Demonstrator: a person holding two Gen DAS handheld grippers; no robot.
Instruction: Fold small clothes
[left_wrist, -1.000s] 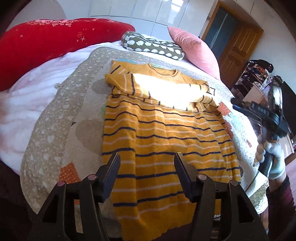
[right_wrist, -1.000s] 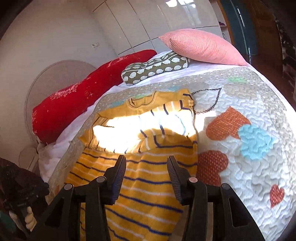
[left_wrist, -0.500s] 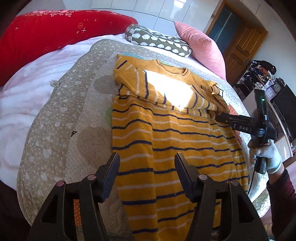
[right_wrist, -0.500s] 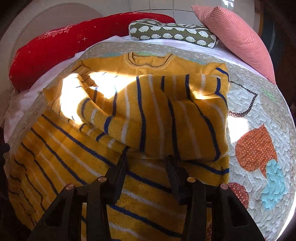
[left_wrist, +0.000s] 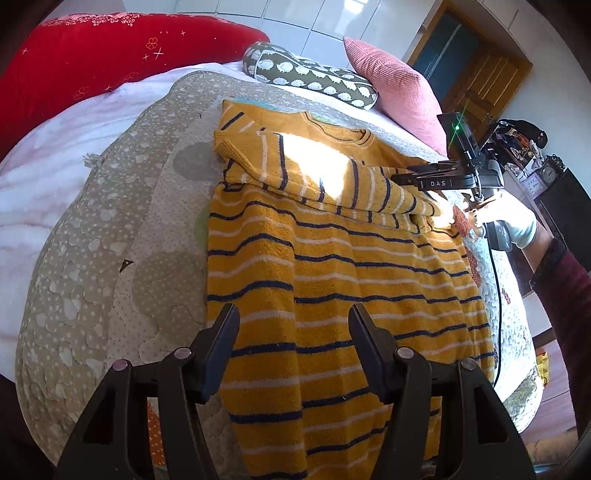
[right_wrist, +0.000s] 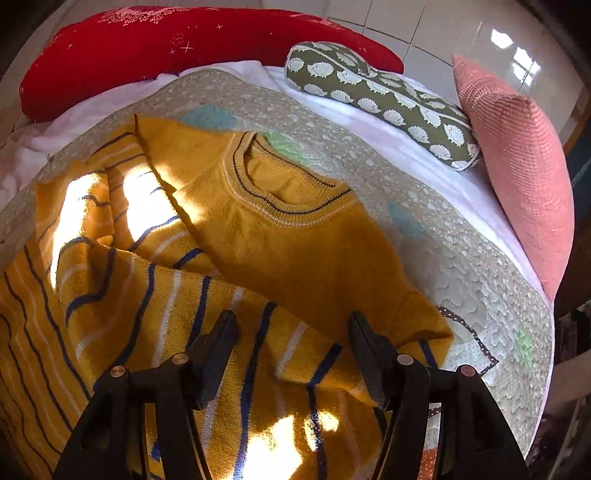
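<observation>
A small yellow sweater (left_wrist: 332, 266) with navy and white stripes lies flat on a quilted bed cover (left_wrist: 122, 229); its sleeves are folded across the chest. My left gripper (left_wrist: 293, 323) is open and empty, hovering over the sweater's lower hem. My right gripper (right_wrist: 290, 328) is open, low over the folded striped sleeve (right_wrist: 192, 306), near the sweater's right shoulder; the collar (right_wrist: 280, 184) lies ahead. In the left wrist view the right gripper (left_wrist: 397, 179) reaches in over the sleeve from the right.
A red bolster (left_wrist: 110, 62), an olive hedgehog-print cushion (left_wrist: 310, 77) and a pink pillow (left_wrist: 399, 88) line the head of the bed. A wooden door (left_wrist: 480, 85) and cluttered shelves (left_wrist: 524, 147) stand to the right.
My right gripper moved forward and down from beside the bed to the folded sleeve at the right shoulder. My left gripper moved a little closer over the hem. Both stayed open.
</observation>
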